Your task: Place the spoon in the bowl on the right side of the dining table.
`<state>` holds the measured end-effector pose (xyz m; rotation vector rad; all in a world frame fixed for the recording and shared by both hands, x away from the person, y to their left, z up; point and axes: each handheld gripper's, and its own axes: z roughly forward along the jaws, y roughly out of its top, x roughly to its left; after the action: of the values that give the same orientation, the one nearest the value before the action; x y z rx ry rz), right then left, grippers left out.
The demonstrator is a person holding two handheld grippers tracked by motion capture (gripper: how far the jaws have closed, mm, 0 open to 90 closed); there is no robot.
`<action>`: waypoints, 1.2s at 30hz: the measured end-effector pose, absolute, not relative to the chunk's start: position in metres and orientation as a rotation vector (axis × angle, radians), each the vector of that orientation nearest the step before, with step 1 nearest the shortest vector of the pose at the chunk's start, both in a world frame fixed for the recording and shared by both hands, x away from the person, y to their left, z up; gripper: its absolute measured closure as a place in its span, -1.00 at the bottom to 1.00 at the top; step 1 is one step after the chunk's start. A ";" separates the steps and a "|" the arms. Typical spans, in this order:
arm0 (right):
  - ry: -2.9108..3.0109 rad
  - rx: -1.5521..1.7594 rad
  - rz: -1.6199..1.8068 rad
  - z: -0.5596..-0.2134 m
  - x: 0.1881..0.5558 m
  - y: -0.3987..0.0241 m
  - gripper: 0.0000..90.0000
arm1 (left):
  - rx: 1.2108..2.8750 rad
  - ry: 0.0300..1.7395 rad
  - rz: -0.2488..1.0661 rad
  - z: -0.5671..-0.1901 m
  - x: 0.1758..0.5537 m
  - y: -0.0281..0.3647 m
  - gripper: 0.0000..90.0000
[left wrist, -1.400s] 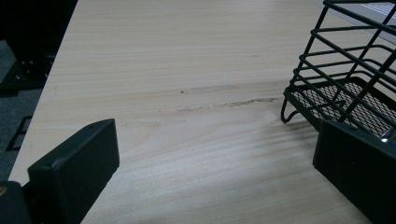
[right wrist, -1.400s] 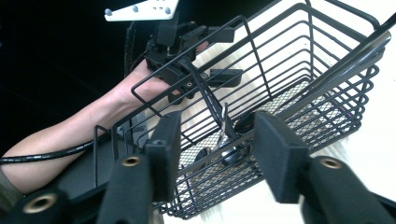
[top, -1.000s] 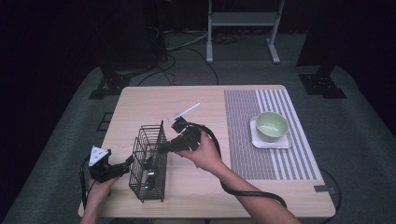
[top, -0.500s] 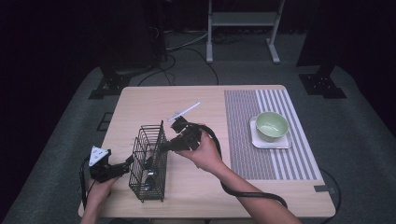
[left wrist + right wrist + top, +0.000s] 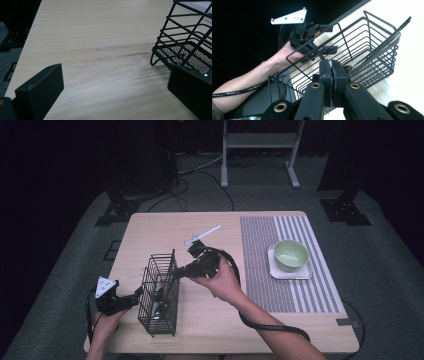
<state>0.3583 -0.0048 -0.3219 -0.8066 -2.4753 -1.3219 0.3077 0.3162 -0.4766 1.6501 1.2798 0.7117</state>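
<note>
In the high view a black wire basket (image 5: 161, 292) stands at the lower left of the pale wood-grain surface (image 5: 210, 320), a tall, narrow box of thin rods with a fine mesh floor. The right tongs (image 5: 174, 275), matte black with brass-coloured pivot rivets, reach from the centre of the frame over the basket's upper right rim; in the right gripper view the right tongs (image 5: 331, 65) stand low in the middle of the frame, their two blocky pads pressed together on a thin shiny metal piece whose end goes down inside the basket (image 5: 352, 57), and what that piece is cannot be told for sure. The jaws have just been closing, with that thin metal between them. The left tongs (image 5: 136, 293) sit just beside the basket's left wall at the lower left of the high view, topped by a pale three-cornered plate; in the left gripper view the left tongs (image 5: 115, 85) are spread wide, one square black pad at the lower left and one at the lower right, bare wood between them and a rounded wire foot of the basket (image 5: 183, 42) at the right edge. A slim white stick (image 5: 202, 234) lies at upper centre. At the right, a glossy green bowl (image 5: 291, 255) rests on a white square tray (image 5: 306, 274) upon a grey striped mat (image 5: 260, 270).
</note>
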 end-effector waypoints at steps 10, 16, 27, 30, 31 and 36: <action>-2.434 -0.792 -1.395 -0.304 0.356 -0.015 0.97 | 1.656 1.282 0.710 -0.476 0.308 0.316 -1.00; -2.431 -0.793 -1.409 -0.297 0.354 -0.020 0.97 | 1.657 1.281 0.712 -0.477 0.308 0.316 -1.00; -2.406 -0.794 -1.454 -0.284 0.353 -0.033 0.97 | 1.659 1.280 0.711 -0.477 0.308 0.316 -1.00; -2.397 -0.791 -1.466 -0.280 0.353 -0.036 0.97 | 1.659 1.280 0.711 -0.477 0.308 0.316 -1.00; -2.395 -0.792 -1.468 -0.278 0.353 -0.037 0.97 | 1.659 1.280 0.712 -0.477 0.308 0.316 -1.00; -2.394 -0.784 -1.492 -0.272 0.350 -0.044 0.97 | 1.661 1.280 0.712 -0.477 0.308 0.316 -1.00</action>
<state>0.3502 -0.0441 -0.2716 -0.7836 -2.3936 -1.4919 0.3080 0.3157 -0.4765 1.6607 1.2796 0.7120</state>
